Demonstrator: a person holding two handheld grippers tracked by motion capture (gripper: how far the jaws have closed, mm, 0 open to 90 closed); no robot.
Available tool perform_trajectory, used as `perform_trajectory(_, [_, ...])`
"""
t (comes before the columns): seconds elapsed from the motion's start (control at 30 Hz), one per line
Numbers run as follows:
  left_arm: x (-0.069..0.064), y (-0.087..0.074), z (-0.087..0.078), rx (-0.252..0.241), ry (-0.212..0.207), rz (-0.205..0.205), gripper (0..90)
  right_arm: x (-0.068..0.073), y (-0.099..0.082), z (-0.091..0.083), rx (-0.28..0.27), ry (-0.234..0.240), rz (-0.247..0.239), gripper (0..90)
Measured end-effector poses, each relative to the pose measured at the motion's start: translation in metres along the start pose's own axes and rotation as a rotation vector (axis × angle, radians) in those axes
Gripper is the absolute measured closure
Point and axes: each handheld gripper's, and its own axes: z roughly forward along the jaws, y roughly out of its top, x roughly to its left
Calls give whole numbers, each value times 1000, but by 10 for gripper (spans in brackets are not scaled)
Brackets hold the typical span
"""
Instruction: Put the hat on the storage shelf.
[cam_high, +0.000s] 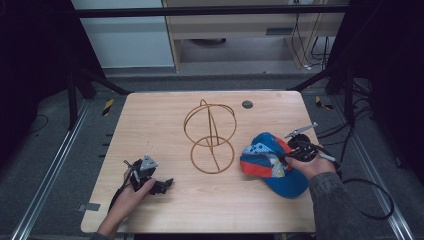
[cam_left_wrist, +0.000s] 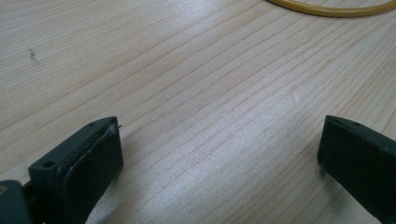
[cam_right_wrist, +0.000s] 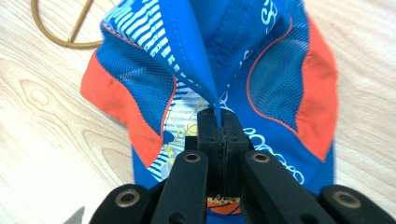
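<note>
Counter carries a wire stand mid-surface. Just right of it sits the blue-orange cap — a fold of its fabric pinched between my right gripper's clenched jaws. My left gripper rests released — nothing between.

Left tongs rest low with jaws wide apart, while right tongs are pinched fully together.
</note>
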Motion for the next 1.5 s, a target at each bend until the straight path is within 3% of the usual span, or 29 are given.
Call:
perform_trajectory(0.4, [0, 0, 0, 0, -2, 1, 0, 4, 8, -35, -70, -12, -36, 900])
perform_trajectory(0.97, [0, 0, 0, 0, -1, 1, 0, 2, 17, -52, -109, -15, -47, 900])
perform_trajectory(1.5, [0, 0, 0, 0, -2, -3, 0, 6, 29, -72, -168, -25, -86, 900])
